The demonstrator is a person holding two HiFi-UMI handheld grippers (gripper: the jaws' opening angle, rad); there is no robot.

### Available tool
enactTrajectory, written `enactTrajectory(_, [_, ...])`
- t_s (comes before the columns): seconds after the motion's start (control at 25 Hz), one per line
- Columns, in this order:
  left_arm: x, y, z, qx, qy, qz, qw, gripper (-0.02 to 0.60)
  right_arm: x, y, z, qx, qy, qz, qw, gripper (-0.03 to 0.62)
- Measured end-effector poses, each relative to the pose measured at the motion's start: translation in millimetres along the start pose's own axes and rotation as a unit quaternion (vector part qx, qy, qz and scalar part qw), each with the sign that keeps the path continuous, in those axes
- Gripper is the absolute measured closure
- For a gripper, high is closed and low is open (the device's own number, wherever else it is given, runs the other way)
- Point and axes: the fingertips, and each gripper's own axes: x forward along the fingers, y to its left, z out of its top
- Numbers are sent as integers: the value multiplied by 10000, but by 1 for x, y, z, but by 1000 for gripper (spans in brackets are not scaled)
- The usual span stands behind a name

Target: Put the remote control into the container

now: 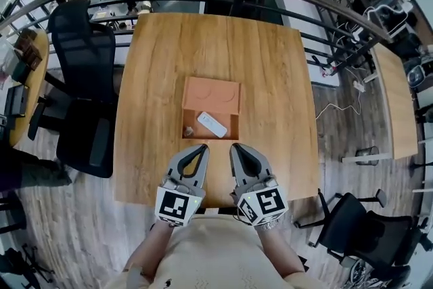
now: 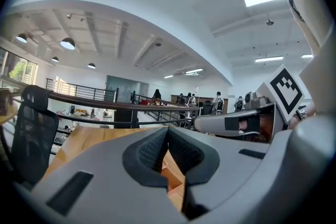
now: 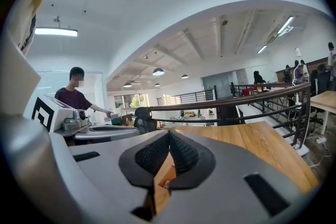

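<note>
Head view: the remote control [image 1: 212,124] is being cradled in the container [image 1: 211,95] on the table [image 1: 270,71], lying slantwise in the near compartment as a slim white bar. The left claw [image 1: 202,148] and right claw [image 1: 235,147] are being held closed and empty just beside the container's near wall, probably because the placing is done.
</note>
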Motion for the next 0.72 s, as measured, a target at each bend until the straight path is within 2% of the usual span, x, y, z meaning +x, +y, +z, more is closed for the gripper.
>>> enactTrajectory(0.12, [-9, 1, 13, -12, 28, 7, 10000, 569, 1, 15, 10, -31, -41, 52, 10000, 577])
enactTrajectory(0.24, [-12, 0, 24, -77, -163, 42, 9998, 569, 0, 27, 14, -89, -1, 128, 9999, 577])
enactTrajectory(0.44, [-22, -3, 20, 40, 18, -39, 10000, 569, -7, 32, 17, -124, -65, 14, 9999, 577])
enactTrajectory(0.72, [-25, 1, 28, -108, -341, -8, 9994, 569, -4, 34, 16, -156, -13, -50, 9999, 577])
